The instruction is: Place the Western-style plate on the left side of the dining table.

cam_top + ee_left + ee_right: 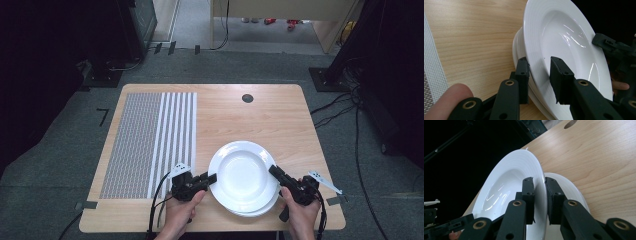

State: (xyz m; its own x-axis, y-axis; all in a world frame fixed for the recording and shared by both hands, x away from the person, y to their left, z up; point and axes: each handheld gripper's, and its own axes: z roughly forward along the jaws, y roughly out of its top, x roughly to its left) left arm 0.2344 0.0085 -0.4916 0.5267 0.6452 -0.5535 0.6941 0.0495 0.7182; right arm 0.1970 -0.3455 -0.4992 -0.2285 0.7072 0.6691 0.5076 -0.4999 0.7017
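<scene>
Two hands come in from the bottom of the high view, each holding black tongs. The left hand [184, 207] turns the left tongs [212, 177] to the right, onto the left rim of the top plate [243, 176]. The right hand [299, 212] points the right tongs [273, 170] up and to the left, onto the right rim of the same plate.

In the left gripper view the left tongs [539, 75] stand with one jaw under the rim and one over it; a small gap shows on the upper side, so I cannot tell if they already press the plate [564, 37]. In the right gripper view the right tongs [539, 195] are closed on the thin rim of the plate [506, 185], one jaw on each face.

The plate is white, glossy and round, with a deep middle and fine rings on its wide rim. It sits on a second white plate [267, 207], which is shifted a little toward the person, near the front edge of the surface [280, 115]. The surface is light wood with rounded corners. A grey woven mat [150, 142] with white stripes lies on its left part, just beside the left tongs. A dark round hole [247, 98] is near the far edge.
</scene>
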